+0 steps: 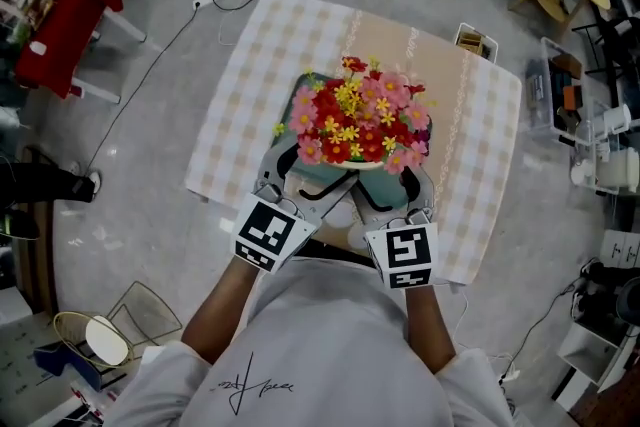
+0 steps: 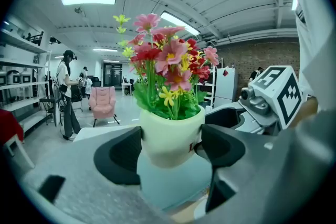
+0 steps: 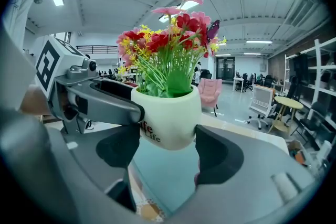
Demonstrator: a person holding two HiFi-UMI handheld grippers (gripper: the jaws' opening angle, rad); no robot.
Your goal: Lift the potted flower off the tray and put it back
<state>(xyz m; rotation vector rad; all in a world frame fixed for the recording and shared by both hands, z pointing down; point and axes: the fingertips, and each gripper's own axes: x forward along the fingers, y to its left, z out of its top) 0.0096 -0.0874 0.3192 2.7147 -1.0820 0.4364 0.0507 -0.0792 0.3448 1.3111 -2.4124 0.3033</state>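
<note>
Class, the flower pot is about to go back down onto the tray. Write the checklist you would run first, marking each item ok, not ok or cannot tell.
1. Left tongs grip the pot on both sides: ok.
2. Right tongs grip the pot on both sides: ok.
3. Pot upright: ok.
4. Pot base clear of the tray: ok, it appears to hang above it.
5. Tray lies under the pot: ok.
6. Landing spot visible from the head view: cannot tell, the flowers hide it.
</note>
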